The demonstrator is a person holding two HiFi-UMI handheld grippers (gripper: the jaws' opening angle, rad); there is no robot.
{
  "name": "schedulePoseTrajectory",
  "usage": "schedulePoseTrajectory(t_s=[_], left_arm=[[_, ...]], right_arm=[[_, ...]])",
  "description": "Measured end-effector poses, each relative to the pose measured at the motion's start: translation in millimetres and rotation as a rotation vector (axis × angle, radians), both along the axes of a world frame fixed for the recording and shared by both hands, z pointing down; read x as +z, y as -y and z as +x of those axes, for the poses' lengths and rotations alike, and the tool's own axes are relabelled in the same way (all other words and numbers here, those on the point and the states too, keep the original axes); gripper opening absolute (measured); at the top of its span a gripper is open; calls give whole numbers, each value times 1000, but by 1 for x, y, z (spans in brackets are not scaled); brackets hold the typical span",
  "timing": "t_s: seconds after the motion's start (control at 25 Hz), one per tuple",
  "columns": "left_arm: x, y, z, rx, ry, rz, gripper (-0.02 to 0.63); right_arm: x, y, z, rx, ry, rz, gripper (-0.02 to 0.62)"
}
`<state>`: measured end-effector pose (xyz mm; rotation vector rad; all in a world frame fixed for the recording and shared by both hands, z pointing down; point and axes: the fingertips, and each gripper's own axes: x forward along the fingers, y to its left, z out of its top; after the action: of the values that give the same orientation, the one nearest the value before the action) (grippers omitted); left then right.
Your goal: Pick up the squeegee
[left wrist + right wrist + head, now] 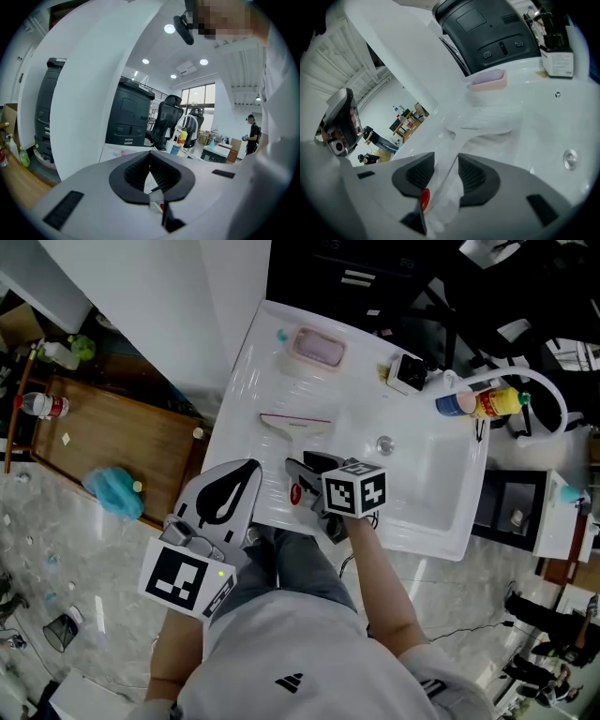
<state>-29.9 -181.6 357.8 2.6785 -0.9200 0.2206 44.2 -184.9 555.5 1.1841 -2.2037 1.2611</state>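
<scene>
Right hand-held gripper [444, 163] released, jaws wide, straddling squeegee [486, 120] handle, pads not pressing. Squeegee lies flat on white sink drainboard [248, 381]. Risk: thin smooth handle skids or twists out if jaws close off-centre. Left hand-held gripper [150, 159] clenched, empty.

Squeegee [295, 422]: white, reddish blade edge. Sink [433, 486]: glossy white. Soap dish [317, 348]: pink. Bottle [497, 402]: yellow. Cloth [112, 491]: light blue. Board [103, 437]: brown wood grain. Left gripper [246, 470], right gripper [302, 467]: white shells, black ribbed pads, cubes bearing black-and-white square markers.
</scene>
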Motion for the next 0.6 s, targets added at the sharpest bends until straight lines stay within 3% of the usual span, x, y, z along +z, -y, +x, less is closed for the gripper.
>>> schedulePoseTrajectory(t_s=[0.36, 0.6], left_arm=[[0, 0, -2, -6, -1, 0, 9], [-2, 0, -6, -12, 0, 4, 9]], right_arm=[[0, 2, -2, 34, 75, -43, 141], [-18, 6, -9, 22, 36, 49, 48]])
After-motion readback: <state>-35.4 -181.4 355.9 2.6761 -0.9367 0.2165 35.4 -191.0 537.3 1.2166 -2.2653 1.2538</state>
